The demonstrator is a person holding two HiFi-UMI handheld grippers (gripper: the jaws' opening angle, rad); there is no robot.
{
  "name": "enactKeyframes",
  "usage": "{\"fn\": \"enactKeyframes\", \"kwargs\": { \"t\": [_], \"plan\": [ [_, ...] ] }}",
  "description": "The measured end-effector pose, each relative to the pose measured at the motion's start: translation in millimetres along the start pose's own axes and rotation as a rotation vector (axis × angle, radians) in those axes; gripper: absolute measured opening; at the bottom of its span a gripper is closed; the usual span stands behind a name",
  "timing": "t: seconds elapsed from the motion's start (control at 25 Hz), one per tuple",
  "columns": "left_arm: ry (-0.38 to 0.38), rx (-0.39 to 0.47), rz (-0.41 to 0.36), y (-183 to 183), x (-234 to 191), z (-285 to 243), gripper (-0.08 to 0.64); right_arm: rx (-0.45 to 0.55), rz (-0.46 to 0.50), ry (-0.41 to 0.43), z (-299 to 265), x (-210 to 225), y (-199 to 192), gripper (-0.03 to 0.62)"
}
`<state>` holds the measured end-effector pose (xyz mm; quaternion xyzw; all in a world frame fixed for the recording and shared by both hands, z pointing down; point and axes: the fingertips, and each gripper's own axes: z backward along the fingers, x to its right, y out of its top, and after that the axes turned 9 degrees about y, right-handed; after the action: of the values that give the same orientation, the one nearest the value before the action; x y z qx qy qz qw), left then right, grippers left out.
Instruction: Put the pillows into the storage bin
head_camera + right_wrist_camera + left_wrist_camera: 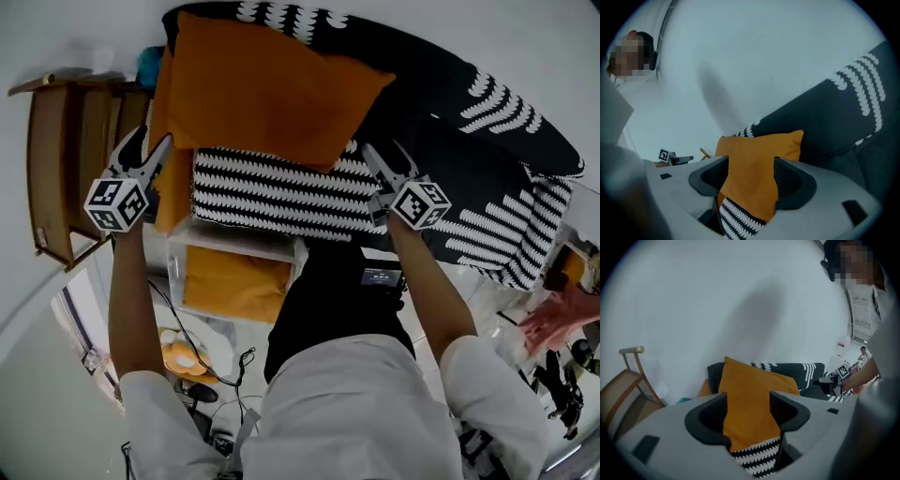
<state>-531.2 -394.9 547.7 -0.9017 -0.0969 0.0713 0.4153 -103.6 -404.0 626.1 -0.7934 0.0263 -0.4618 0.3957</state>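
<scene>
A black-and-white patterned pillow [272, 192] lies crosswise above the storage bin [239, 246], with an orange pillow [267, 89] resting on top of it. Another orange pillow [234, 286] sits inside the bin. My left gripper [152, 150] is at the patterned pillow's left end and my right gripper [382, 157] at its right end. Both stand open. In the left gripper view the left gripper [747, 413] frames the orange pillow [750, 390] and the patterned pillow [757, 456], the pads clear of both. The right gripper [750, 176] shows the same.
A black sofa [487, 141] with white patterning stands behind the pillows. A wooden chair [66, 169] is at the left by the wall. An orange strip of cushion [172, 187] hangs beside the left gripper. Cables and a yellow item [178, 356] lie on the floor. A hand [562, 319] shows at the right.
</scene>
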Motion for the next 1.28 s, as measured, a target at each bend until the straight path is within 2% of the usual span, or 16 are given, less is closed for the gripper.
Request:
{"fn": "enactKeyframes", "kwargs": {
  "t": [0.16,0.24,0.32,0.44,0.56,0.76,0.8,0.88,0.96,1.16,1.28],
  "plan": [
    [-0.001,-0.067,0.072,-26.4,-35.7,-60.2,0.301,-0.058,-0.038,-0.029,-38.6,55.3,-32.3,0.302],
    [-0.012,-0.063,0.151,-31.5,-47.6,-83.2,0.308,-0.077,-0.091,-0.057,-51.5,83.8,-52.9,0.305],
    [-0.018,-0.071,0.188,-35.6,-56.9,-104.1,0.313,-0.086,-0.150,-0.075,-61.6,105.3,-70.8,0.310],
    [-0.030,-0.128,0.142,-45.5,-66.5,-130.9,0.327,-0.073,-0.214,-0.062,-75.6,121.7,-85.5,0.321],
    [-0.049,-0.171,0.102,-55.4,-70.0,-149.3,0.372,-0.038,-0.230,-0.029,-82.0,129.2,-88.9,0.345],
    [-0.115,-0.205,0.153,-63.8,-67.5,-163.4,0.385,-0.023,-0.313,0.054,-89.7,128.6,-97.5,0.351],
    [-0.130,-0.205,0.180,-65.1,-65.5,-166.0,0.381,-0.028,-0.325,0.075,-92.0,125.9,-97.7,0.337],
    [-0.161,-0.194,0.235,-67.8,-59.6,-168.7,0.300,-0.040,-0.322,0.104,-94.0,119.8,-97.0,0.265],
    [-0.170,-0.171,0.250,-69.4,-56.1,-166.7,0.261,-0.054,-0.306,0.112,-92.8,114.0,-96.3,0.210],
    [-0.135,-0.156,0.117,-63.1,-46.2,-151.9,0.170,-0.096,-0.183,0.127,-84.0,95.5,-84.2,0.060],
    [-0.140,-0.126,0.106,-53.7,-35.3,-133.1,0.134,-0.101,-0.147,0.130,-73.1,84.4,-78.6,0.034]
  ]
}}
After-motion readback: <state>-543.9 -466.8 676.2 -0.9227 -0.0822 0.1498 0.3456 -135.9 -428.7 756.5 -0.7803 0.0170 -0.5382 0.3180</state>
